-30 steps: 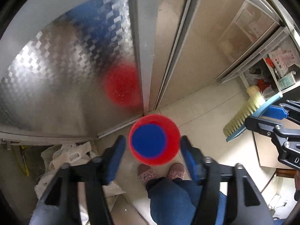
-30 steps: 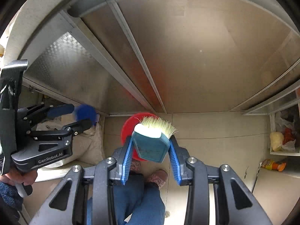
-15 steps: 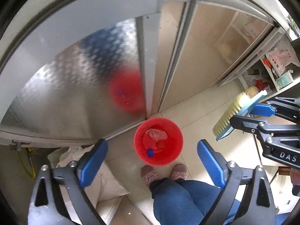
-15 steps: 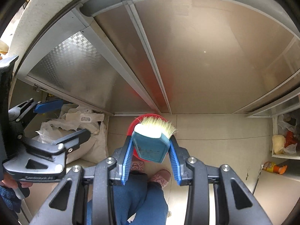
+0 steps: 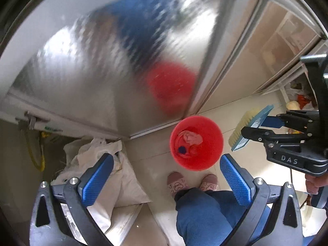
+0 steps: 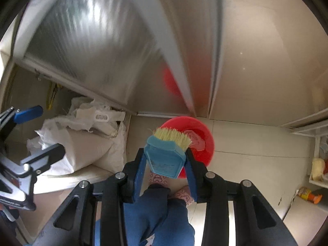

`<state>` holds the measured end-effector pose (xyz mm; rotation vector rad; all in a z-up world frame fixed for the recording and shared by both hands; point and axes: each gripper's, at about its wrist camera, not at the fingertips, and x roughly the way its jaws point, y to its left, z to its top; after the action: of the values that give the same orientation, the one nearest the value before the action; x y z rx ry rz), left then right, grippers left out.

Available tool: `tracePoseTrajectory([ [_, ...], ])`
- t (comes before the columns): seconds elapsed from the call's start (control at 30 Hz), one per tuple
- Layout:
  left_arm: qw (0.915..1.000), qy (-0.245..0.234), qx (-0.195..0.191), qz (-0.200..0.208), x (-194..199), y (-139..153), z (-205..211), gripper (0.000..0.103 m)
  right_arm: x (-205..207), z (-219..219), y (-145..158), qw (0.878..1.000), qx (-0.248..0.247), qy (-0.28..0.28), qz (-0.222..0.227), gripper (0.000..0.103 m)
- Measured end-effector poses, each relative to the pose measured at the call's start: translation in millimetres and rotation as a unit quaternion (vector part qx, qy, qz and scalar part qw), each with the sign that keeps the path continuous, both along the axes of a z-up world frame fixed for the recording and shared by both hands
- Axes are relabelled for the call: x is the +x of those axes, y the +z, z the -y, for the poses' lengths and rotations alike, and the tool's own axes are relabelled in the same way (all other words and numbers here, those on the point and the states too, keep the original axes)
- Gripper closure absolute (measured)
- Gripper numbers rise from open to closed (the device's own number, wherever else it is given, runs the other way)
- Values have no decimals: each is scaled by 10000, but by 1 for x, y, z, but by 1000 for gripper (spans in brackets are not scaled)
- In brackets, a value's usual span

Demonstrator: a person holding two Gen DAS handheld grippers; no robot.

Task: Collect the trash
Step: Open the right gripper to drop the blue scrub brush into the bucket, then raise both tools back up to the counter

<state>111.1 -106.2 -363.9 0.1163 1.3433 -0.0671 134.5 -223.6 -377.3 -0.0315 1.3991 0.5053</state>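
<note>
**Bucket on the floor, one claw spread, one pinching a brush**

Bucket count first: one red bucket [image 5: 196, 142] stands on the pale tiled floor [image 5: 256, 176], close against the base of the metal cabinet doors [image 5: 98, 65], whose patterned panel throws back a blurred red reflection. Inside it lie three things I can make out: one crumpled pinkish scrap [image 5: 191, 137], one small blue cap [image 5: 181, 149] and one reddish lump that is too blurred to name. Two slippered feet [image 5: 177, 183] stand just behind the bucket, with blue trouser legs above them.

There are two claws. The left claw [image 5: 167, 179] has just been opening and its blue pads now stand spread wide with nothing between them; the bucket sits below and beyond the gap, nearer the right-hand pad. The right claw [image 6: 165, 164] pinches one blue brush [image 6: 165, 160] by its body, pale bristles pointing away, held above the bucket's near rim. One heap of white sacks [image 5: 114, 176] lies to the left of the bucket, well apart from it.
</note>
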Motion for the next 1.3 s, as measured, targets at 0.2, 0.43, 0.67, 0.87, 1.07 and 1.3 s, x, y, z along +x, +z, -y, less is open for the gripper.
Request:
tracePoseTrajectory([
  [0.2, 9999, 67, 131, 41, -7, -6, -14, 0, -2, -22, -25, 9995, -97, 250, -168, 67],
  [0.43, 9999, 110, 57, 52, -8, 9, -20, 0, -9, -21, -6, 9997, -124, 177, -111, 17],
  [0.67, 9994, -167, -132, 264, -11, 72, -10, 0, -18, -7, 51, 9991, -404, 5, 135, 16],
  [0.87, 9983, -324, -196, 447, -14, 136, -4, 0, -29, 1, 128, 9980, -432, -123, 445, 16],
  [1.07, 9961, -469, -228, 716, -19, 202, -2, 0, -34, 4, 197, 9969, -256, -152, 726, 3],
  [1.3, 9918, -489, -87, 1178, -31, 270, 1, 0, -35, 3, 258, 9937, -224, -91, 1092, 2],
])
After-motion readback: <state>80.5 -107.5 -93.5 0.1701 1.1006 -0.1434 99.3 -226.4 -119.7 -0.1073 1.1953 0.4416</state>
